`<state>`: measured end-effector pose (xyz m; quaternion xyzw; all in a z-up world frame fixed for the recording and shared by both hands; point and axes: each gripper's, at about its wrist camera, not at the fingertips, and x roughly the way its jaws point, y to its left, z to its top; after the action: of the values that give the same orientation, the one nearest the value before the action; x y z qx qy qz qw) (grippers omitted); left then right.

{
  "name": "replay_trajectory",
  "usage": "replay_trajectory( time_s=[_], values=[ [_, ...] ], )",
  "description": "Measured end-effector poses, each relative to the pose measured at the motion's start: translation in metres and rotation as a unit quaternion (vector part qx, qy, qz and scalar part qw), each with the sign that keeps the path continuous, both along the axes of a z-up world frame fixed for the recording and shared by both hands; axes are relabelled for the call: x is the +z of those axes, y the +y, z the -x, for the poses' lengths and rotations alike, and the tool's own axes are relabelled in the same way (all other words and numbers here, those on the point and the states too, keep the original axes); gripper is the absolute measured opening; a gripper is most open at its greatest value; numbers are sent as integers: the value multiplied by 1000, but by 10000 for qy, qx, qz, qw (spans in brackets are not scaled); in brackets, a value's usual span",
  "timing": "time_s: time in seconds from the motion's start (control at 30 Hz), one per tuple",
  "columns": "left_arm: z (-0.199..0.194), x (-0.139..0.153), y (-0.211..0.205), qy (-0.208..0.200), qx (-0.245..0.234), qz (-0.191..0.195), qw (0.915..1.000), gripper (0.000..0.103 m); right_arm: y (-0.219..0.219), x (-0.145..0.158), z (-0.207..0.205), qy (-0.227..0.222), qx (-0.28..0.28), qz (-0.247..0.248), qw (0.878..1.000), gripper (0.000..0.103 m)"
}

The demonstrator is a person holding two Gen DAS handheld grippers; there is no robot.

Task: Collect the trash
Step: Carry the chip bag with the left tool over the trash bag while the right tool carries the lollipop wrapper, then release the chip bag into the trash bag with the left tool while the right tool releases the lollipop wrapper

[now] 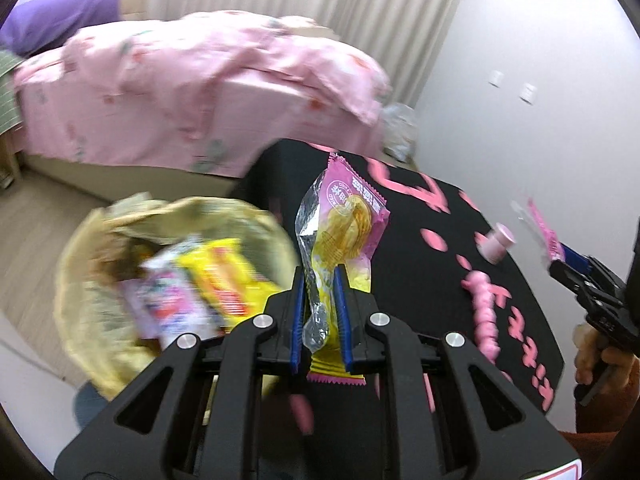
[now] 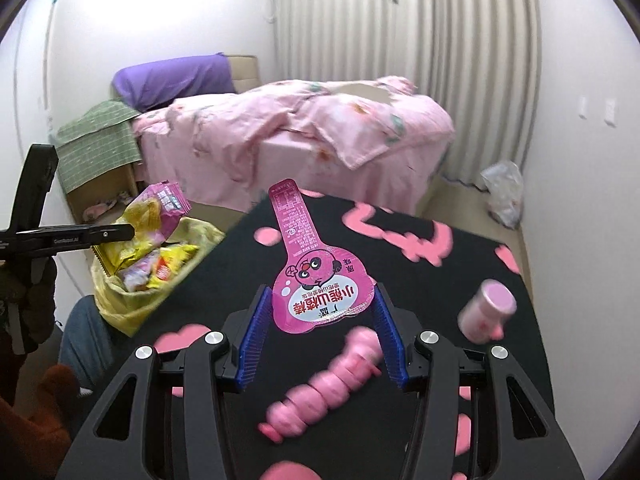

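Note:
My left gripper [image 1: 320, 280] is shut on a pink and yellow snack wrapper [image 1: 344, 220] and holds it upright beside the yellow trash bag [image 1: 80, 280], which holds several wrappers. The right wrist view shows that wrapper [image 2: 160, 208] over the bag [image 2: 120, 304]. My right gripper [image 2: 320, 300] grips a flat pink lid-shaped wrapper [image 2: 316, 272] by its edges above the black table [image 2: 420, 280]. It also shows in the left wrist view [image 1: 544, 232].
A pink candy stick [image 2: 328, 380] and a small pink bottle [image 2: 488, 314] lie on the black table with pink print. A bed with pink bedding [image 2: 300, 132] stands behind. A cardboard box [image 2: 100, 188] sits by the bed. A clear plastic bag [image 2: 504, 192] lies in the corner.

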<state>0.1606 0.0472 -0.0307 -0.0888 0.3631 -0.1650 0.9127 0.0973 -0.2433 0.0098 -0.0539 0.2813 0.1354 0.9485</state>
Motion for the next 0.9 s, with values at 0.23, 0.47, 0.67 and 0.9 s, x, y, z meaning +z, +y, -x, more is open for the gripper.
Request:
replay_trajectory(
  time_s=[0.23, 0.47, 0.67, 0.9],
  values=[
    [0, -16, 69, 132, 936, -150, 9954, 14, 65, -1, -25, 92, 740, 144, 9971, 48],
    [-14, -47, 103, 384, 1580, -605, 9848, 14, 121, -20, -66, 362, 1380, 322, 9892, 48],
    [-48, -81, 81, 943, 1147, -598, 9871, 14, 155, -39, -115, 753, 1802, 288, 9803, 48],
    [-56, -93, 76, 1217, 994, -133, 9875, 14, 211, -86, -153, 1260, 2515, 983, 9546, 48]
  ],
)
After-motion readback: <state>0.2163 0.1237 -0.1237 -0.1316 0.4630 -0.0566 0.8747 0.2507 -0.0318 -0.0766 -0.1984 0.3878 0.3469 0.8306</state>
